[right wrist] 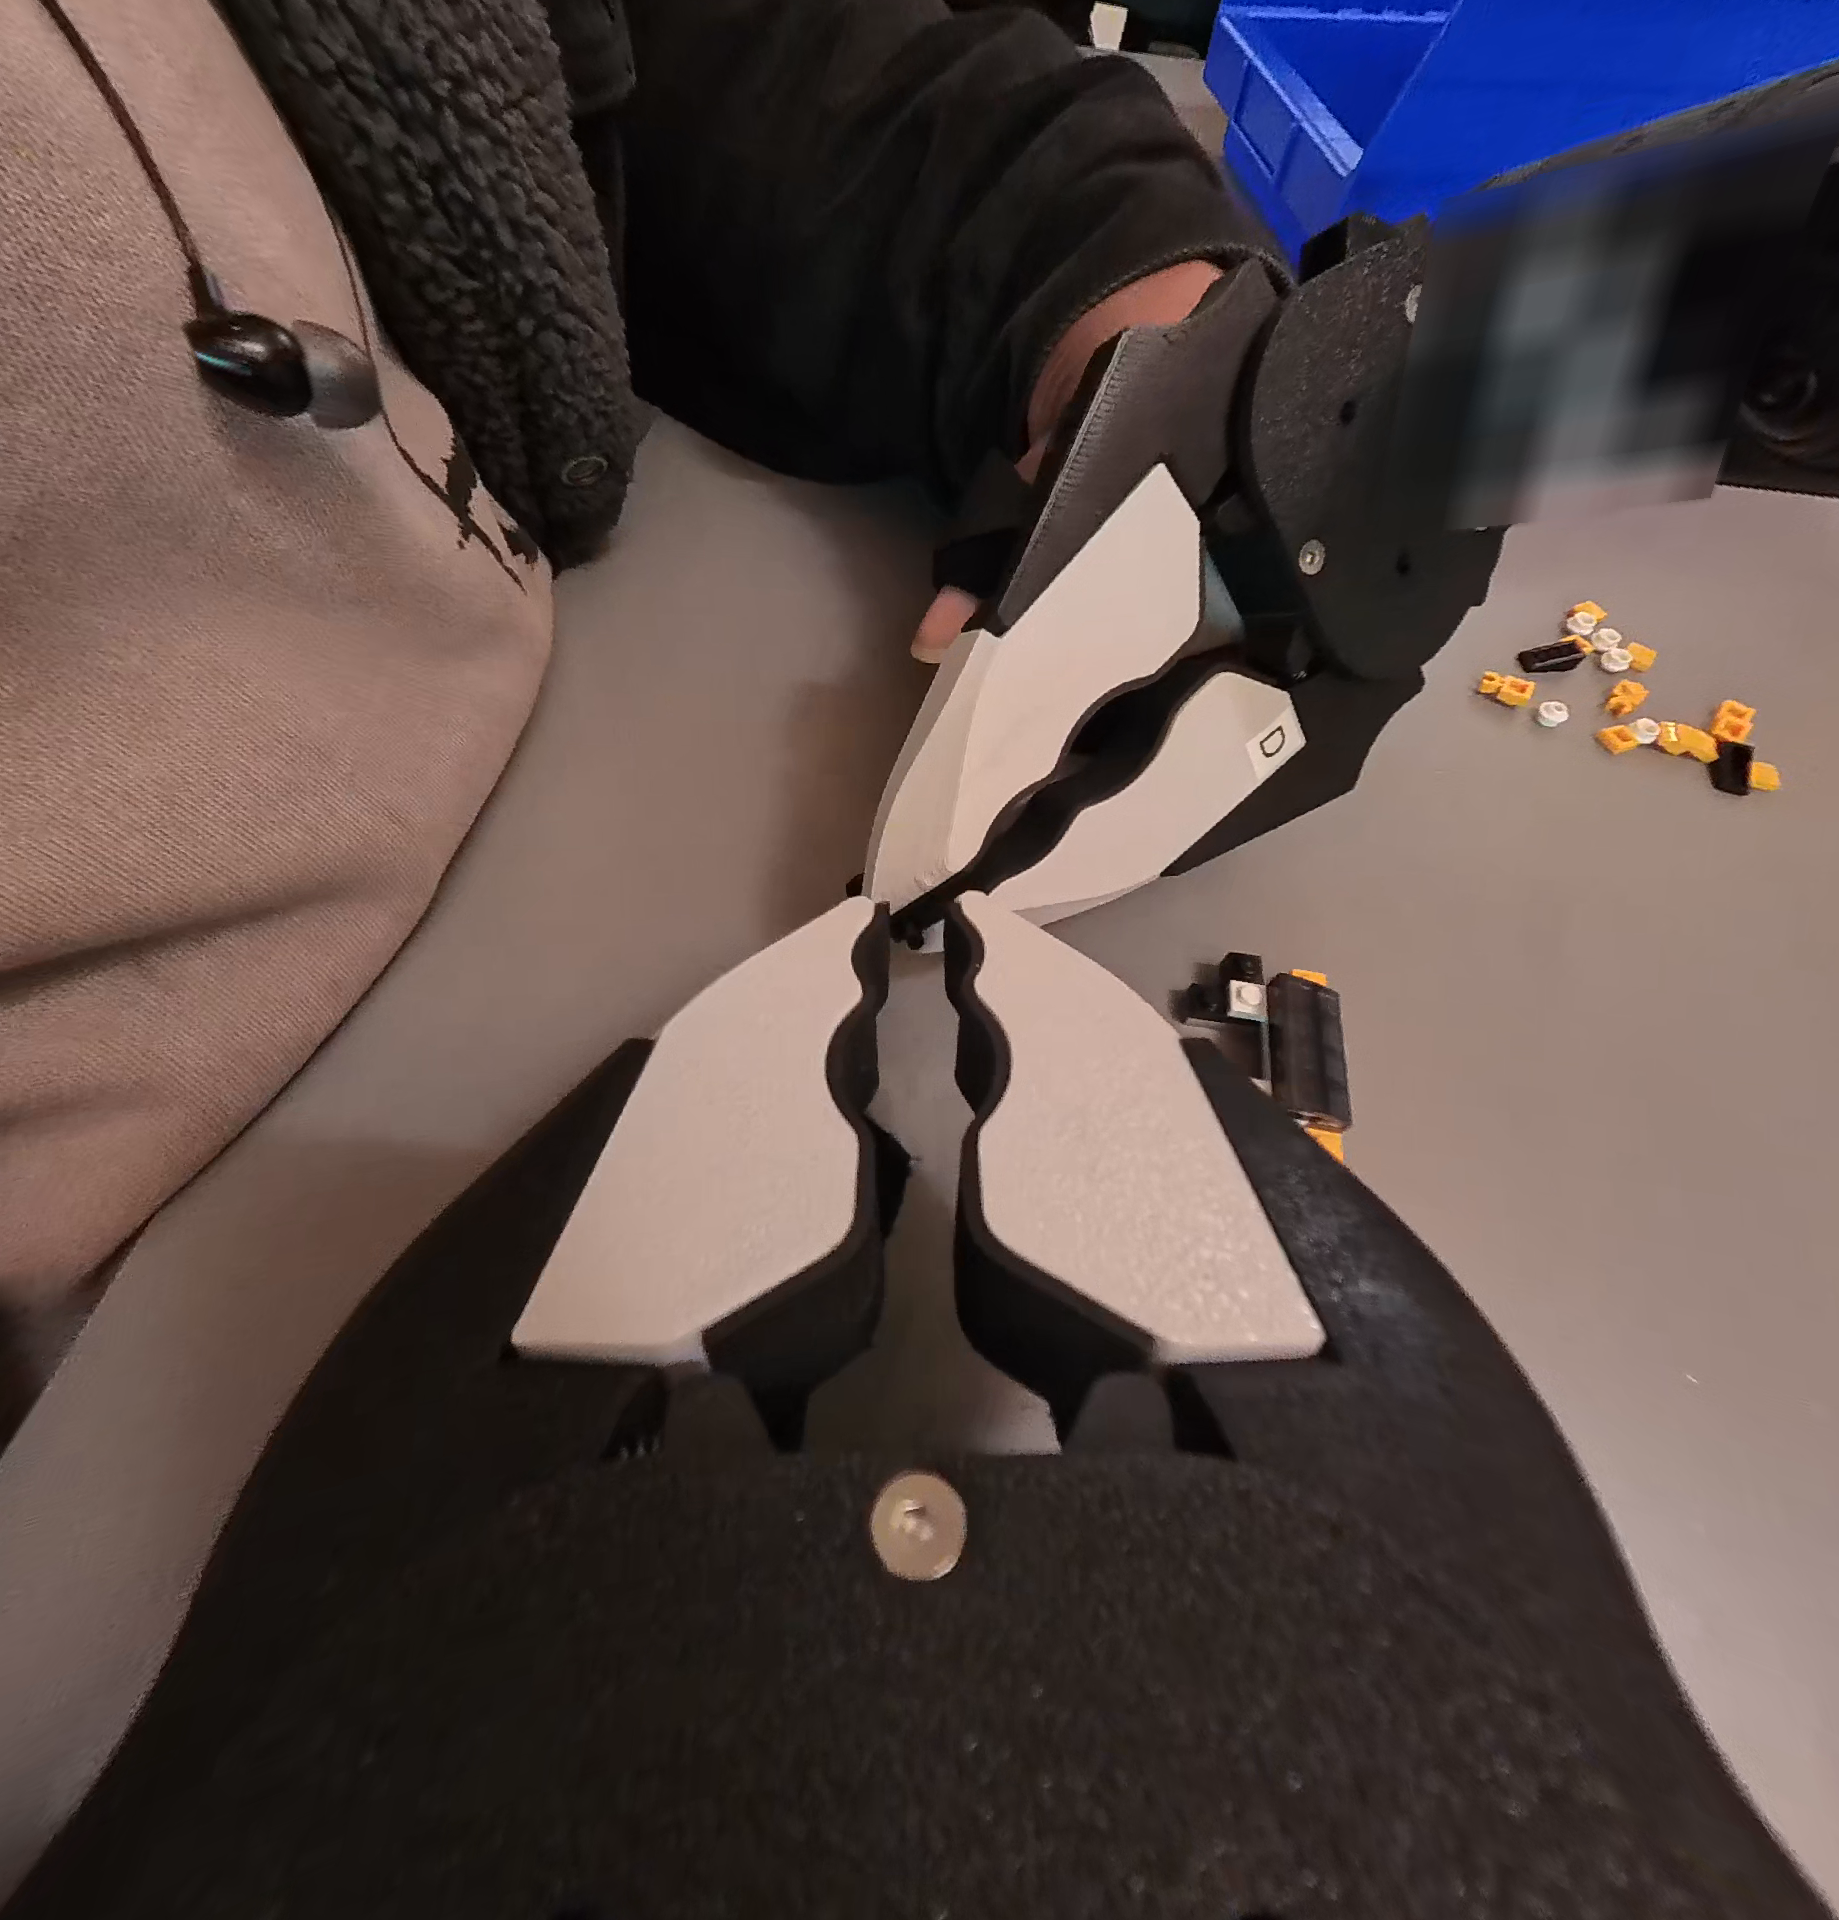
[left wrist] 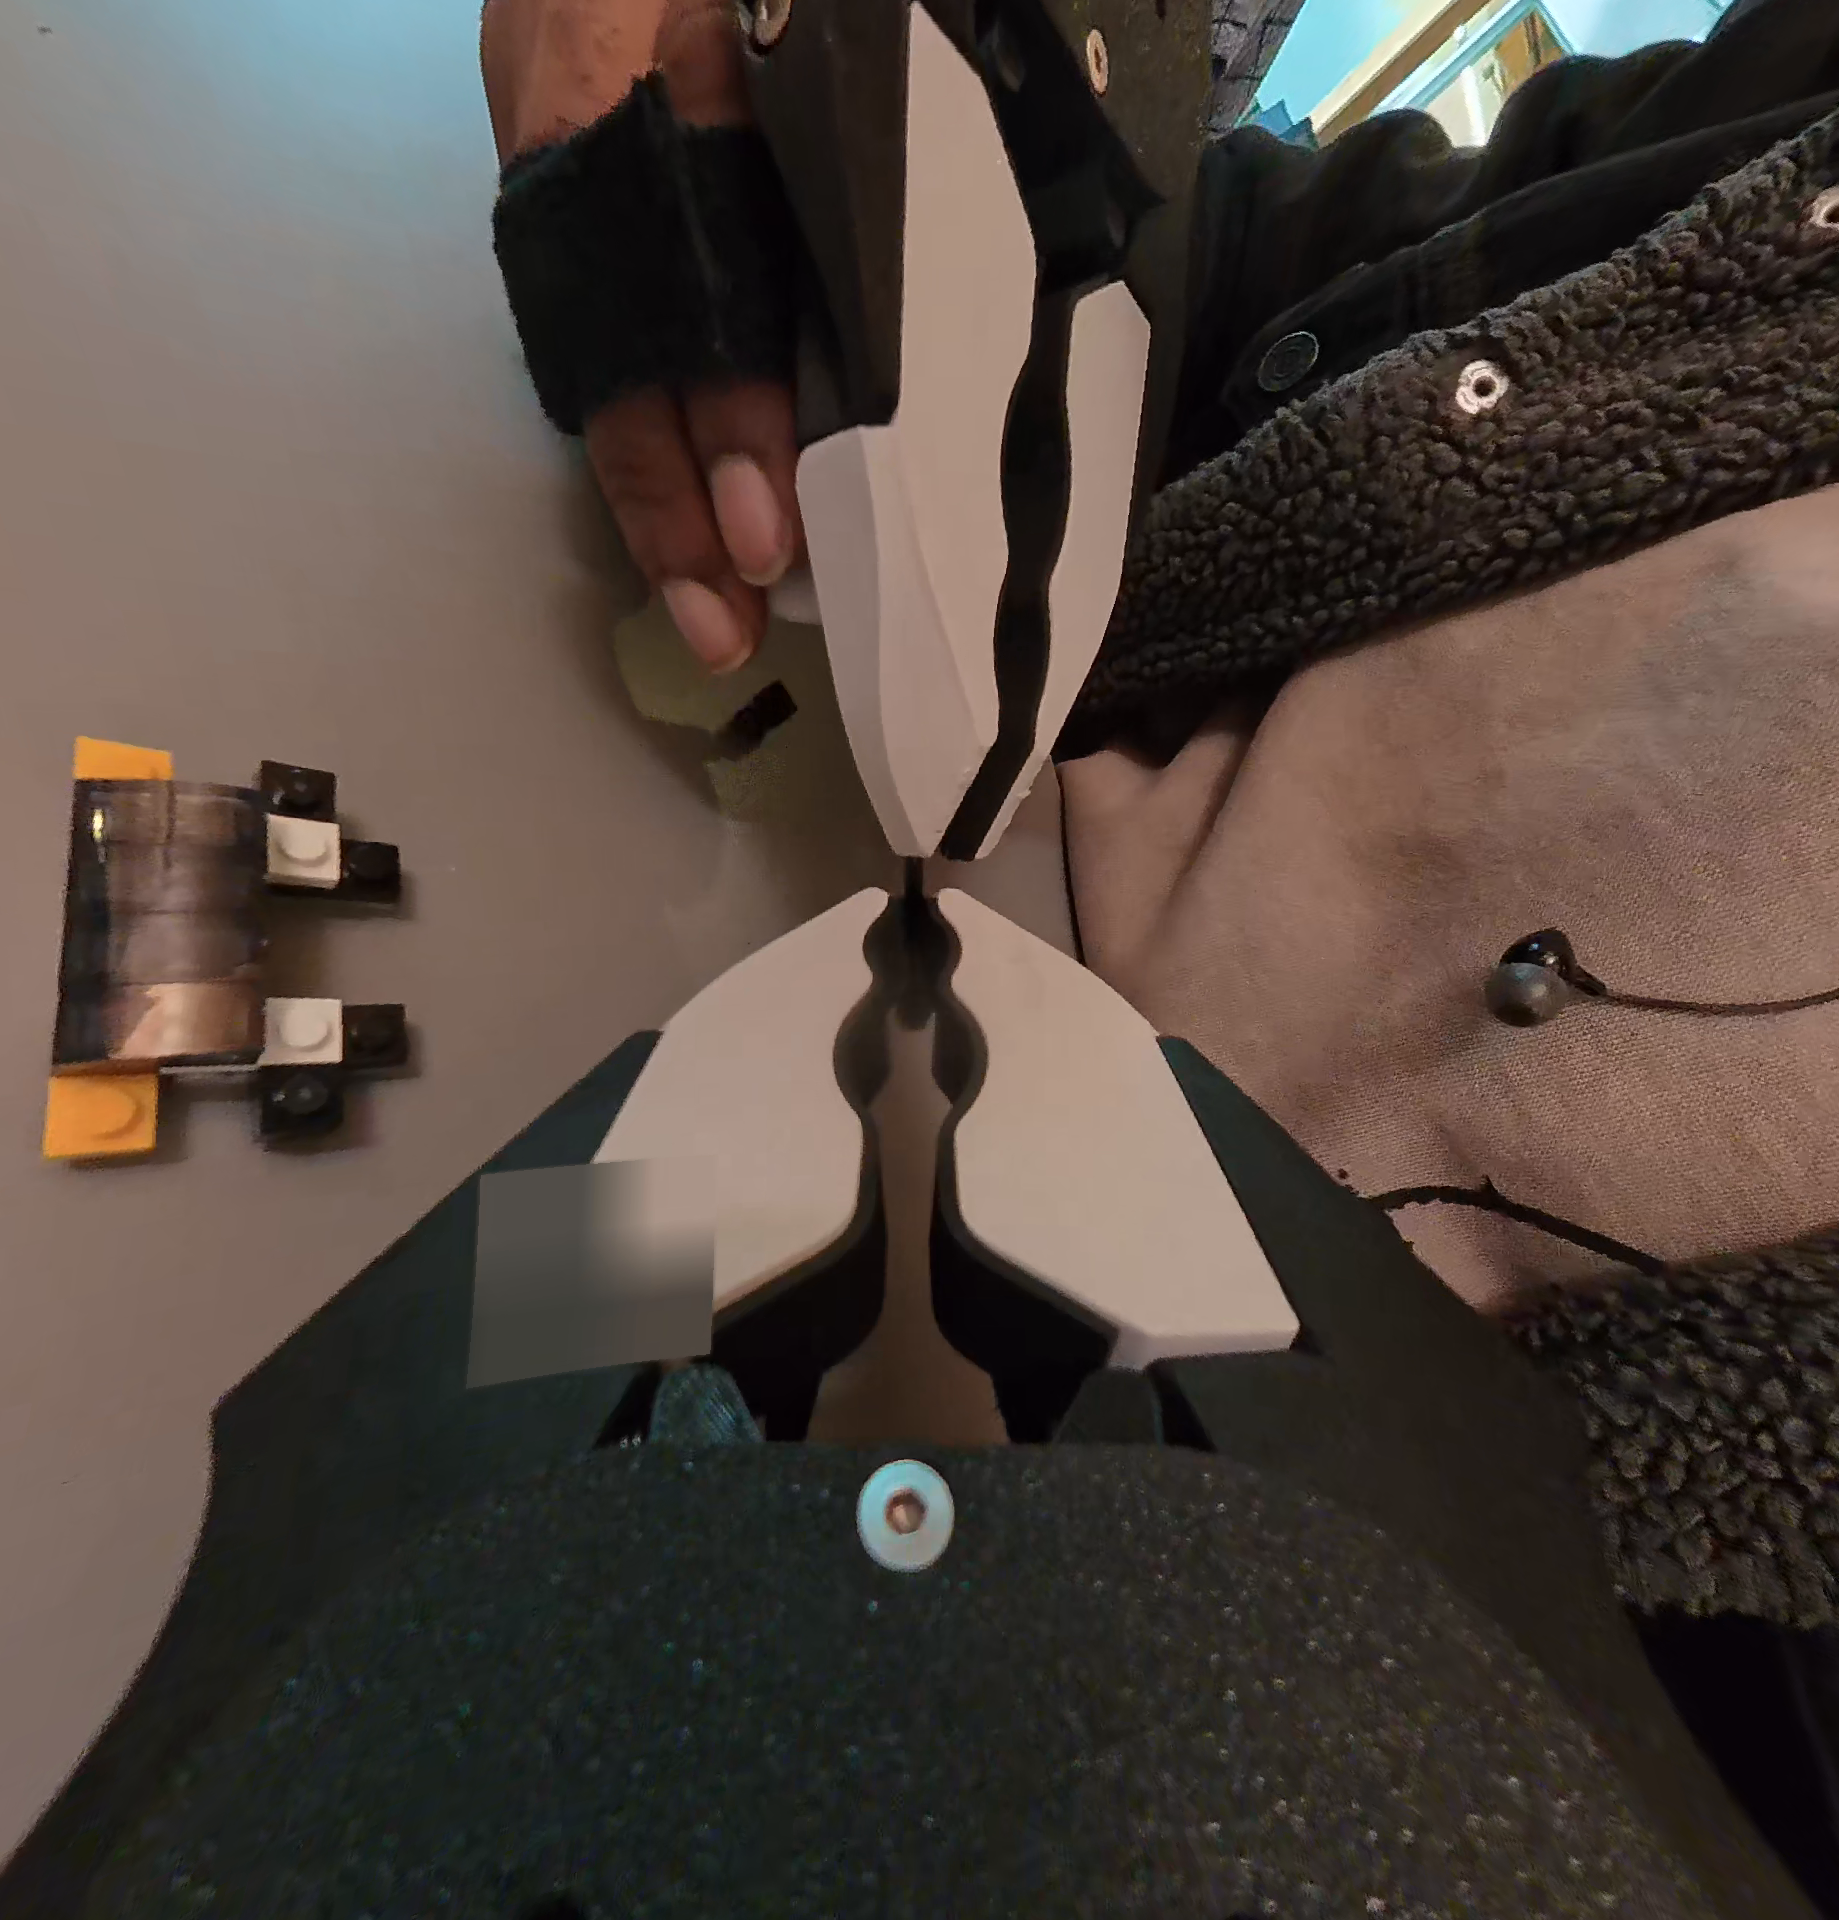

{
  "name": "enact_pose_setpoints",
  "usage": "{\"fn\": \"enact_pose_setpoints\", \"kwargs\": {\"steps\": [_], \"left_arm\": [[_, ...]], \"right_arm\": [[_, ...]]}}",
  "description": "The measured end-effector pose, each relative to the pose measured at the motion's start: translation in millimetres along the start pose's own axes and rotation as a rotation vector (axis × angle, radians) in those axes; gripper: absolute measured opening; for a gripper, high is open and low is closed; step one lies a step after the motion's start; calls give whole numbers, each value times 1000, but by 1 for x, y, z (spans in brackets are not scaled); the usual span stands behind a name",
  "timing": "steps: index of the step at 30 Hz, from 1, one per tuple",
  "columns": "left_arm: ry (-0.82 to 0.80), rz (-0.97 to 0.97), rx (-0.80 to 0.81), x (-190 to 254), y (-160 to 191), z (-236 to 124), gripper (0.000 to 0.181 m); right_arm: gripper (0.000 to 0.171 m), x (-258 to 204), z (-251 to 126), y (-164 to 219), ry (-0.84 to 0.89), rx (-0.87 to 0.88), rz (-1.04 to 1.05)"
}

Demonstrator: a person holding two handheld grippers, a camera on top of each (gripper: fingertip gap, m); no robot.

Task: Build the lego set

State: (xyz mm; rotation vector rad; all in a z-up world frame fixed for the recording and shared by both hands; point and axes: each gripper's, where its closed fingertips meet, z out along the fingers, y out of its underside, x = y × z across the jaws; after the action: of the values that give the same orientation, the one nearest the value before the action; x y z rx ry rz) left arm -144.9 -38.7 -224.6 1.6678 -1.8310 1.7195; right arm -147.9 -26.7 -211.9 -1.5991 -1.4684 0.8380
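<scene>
My left gripper (left wrist: 910,902) and right gripper (right wrist: 910,920) meet tip to tip just above the grey table, close to the person's body. A small black lego piece (left wrist: 910,881) sits pinched between the tips; it also shows in the right wrist view (right wrist: 910,928). Both grippers look shut on it. The right gripper (left wrist: 936,850) comes down from above in the left wrist view; the left gripper (right wrist: 925,896) comes from the upper right in the right wrist view. The partial build (left wrist: 198,935), black with white and orange parts, lies on the table apart from both grippers (right wrist: 1284,1039).
Several loose orange, white and black pieces (right wrist: 1632,696) lie scattered at the right. A blue bin (right wrist: 1341,114) stands at the back right. Another small black piece (left wrist: 759,714) lies on the table (left wrist: 219,416) near the person's gloved hand (left wrist: 686,468). The person's jacket fills one side. Both grippers' tips are close together, under 4 cm apart.
</scene>
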Motion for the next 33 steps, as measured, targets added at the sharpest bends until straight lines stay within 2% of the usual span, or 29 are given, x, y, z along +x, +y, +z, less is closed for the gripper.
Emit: {"fn": "enact_pose_setpoints", "kwargs": {"steps": [9,24,33], "left_arm": [[-49,3,13,-7,-2,-2,2],[-104,-37,236,-25,-30,-30,2],[-101,-35,253,-25,-32,-31,2]], "right_arm": [[10,10,-3,4,56,-20,4],[11,16,-6,11,65,-34,41],[11,18,-5,16,75,-52,45]]}}
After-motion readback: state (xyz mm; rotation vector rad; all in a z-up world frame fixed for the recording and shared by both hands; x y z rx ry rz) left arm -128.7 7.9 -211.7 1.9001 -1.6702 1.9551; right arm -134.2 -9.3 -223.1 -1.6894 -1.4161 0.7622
